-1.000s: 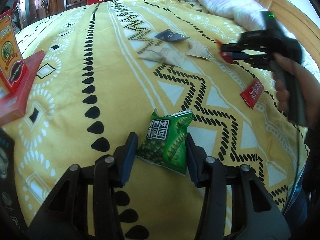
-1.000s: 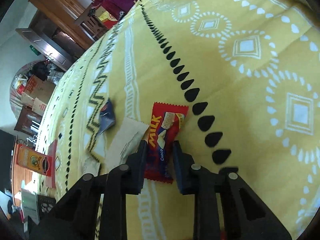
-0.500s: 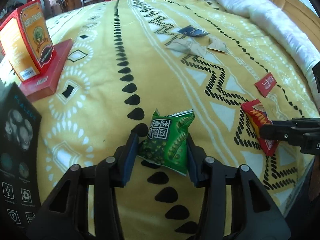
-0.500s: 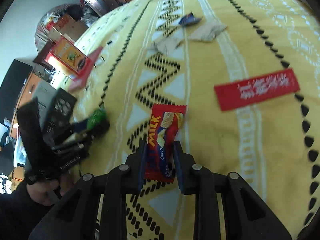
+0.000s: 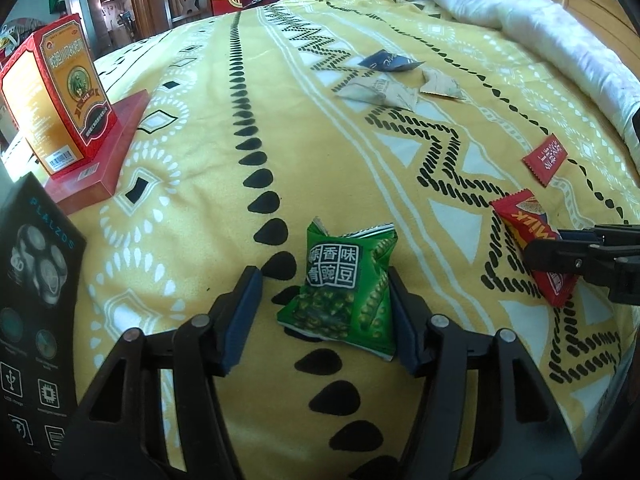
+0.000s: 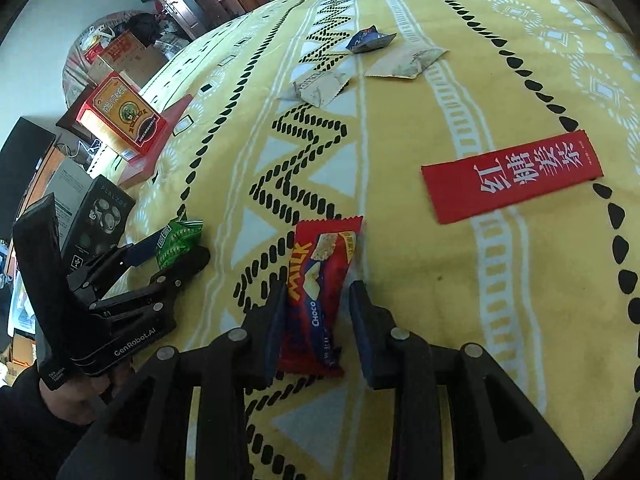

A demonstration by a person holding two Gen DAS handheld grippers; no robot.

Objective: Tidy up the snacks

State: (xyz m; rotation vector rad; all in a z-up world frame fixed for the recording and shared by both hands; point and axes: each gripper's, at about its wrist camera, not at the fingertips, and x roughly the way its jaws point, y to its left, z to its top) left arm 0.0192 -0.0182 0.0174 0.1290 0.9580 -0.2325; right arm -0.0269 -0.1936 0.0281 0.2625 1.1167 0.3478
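A green pea snack bag [image 5: 344, 288] lies on the yellow bedspread [image 5: 200, 168] between the fingers of my left gripper [image 5: 324, 316], which is open with a gap on the left side. It also shows in the right wrist view [image 6: 178, 238]. A red Milk Choco bar [image 6: 320, 292] lies between the fingers of my right gripper [image 6: 318, 324], which is open with a gap at the right finger. The bar [image 5: 532, 248] and the right gripper [image 5: 560, 252] show in the left wrist view at the right. A red sachet [image 6: 512, 176] lies beyond the bar.
Two beige packets [image 5: 376, 90] [image 5: 440, 84] and a dark blue packet [image 5: 388, 60] lie farther up the bed. An orange-red box [image 5: 56, 92] stands on a flat red box [image 5: 104, 156] at the left. A black box [image 5: 32, 320] stands near left. White bedding [image 5: 540, 24] lies far right.
Both grippers have opened: the green bag and the Milk Choco bar were gripped and now rest loose on the bedspread. Both grippers moved nearer the bed's front edge.
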